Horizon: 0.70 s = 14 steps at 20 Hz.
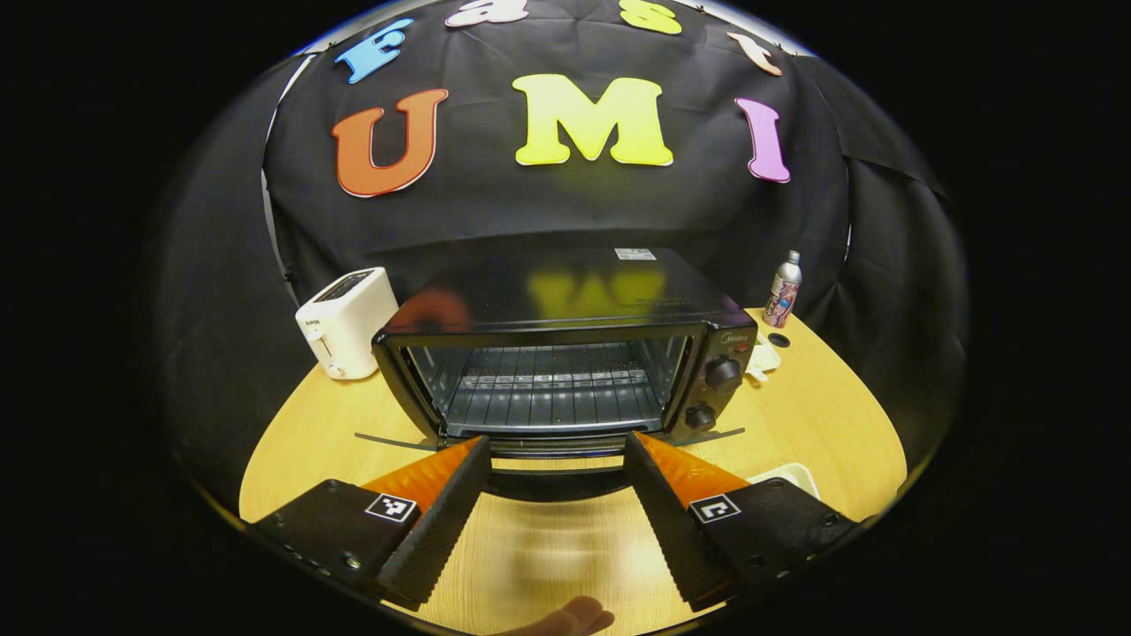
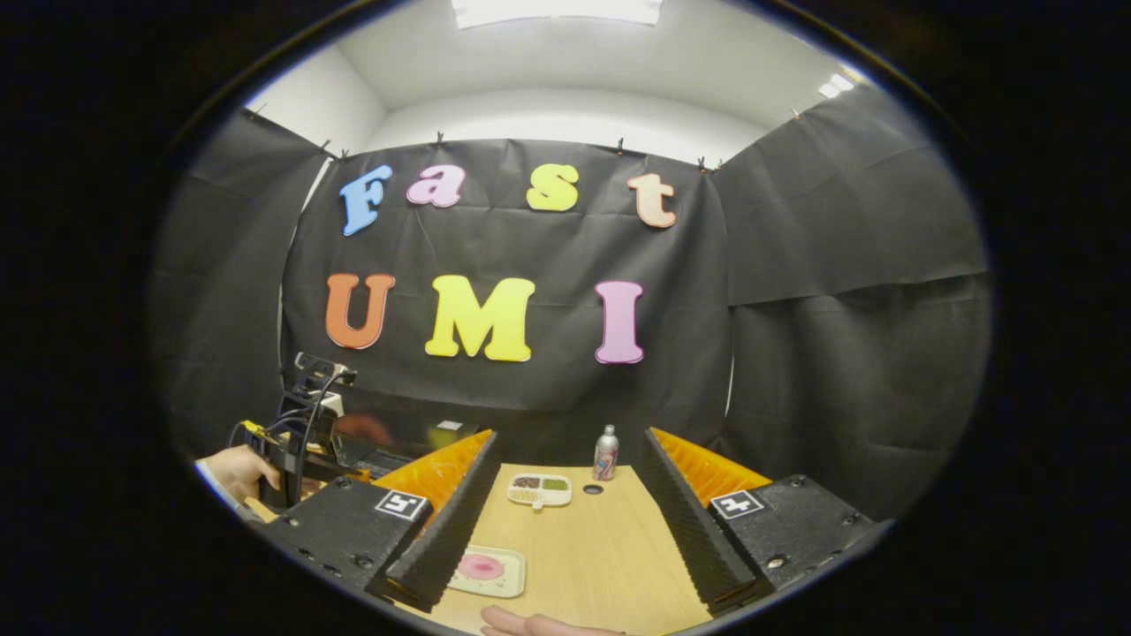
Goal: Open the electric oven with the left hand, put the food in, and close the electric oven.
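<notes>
- Black electric oven (image 1: pixel 565 353) on the wooden bench (image 1: pixel 822 415), door down.
- Left tool (image 1: pixel 557 450) spread wide, empty, at the door's edge.
- Right tool (image 2: pixel 565 450) spread wide, empty.
- Pink food on a white tray (image 2: pixel 486 570) just beside its left finger.

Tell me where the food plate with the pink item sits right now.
In the right gripper view the small plate with the pink food lies on the wooden table, low and left of centre, beside the right gripper's left finger and nearer than the divided snack tray.
</notes>
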{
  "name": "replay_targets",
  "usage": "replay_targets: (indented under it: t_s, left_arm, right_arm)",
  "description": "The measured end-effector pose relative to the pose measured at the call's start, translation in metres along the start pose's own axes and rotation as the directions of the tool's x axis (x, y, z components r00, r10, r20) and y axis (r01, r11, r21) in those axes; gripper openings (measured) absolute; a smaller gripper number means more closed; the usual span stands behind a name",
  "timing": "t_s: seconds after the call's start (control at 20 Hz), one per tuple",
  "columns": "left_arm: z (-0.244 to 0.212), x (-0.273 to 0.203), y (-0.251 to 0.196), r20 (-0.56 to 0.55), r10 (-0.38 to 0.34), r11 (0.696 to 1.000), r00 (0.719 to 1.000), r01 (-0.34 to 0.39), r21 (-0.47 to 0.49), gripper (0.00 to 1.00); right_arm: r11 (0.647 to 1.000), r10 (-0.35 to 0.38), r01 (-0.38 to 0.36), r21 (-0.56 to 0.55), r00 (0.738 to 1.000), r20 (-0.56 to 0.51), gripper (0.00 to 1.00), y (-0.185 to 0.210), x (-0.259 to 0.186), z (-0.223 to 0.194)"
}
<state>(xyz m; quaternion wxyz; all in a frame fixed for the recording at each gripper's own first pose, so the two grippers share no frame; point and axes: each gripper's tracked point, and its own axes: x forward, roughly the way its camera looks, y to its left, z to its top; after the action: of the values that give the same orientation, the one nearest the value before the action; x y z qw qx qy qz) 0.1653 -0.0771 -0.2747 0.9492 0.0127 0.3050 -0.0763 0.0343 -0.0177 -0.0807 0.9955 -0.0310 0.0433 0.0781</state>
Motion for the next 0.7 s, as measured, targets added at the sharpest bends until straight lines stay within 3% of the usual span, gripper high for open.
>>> replay_targets:
  t_s: [0.7]
  left_arm:
    - [-0.094,-0.009,-0.006,-0.017,-0.019,1.0,1.0,0.019,0.005,0.96]
  right_arm:
    - [1.0,-0.002,0.002,0.001,1.0,-0.005,0.99,-0.006,-0.009,-0.024]
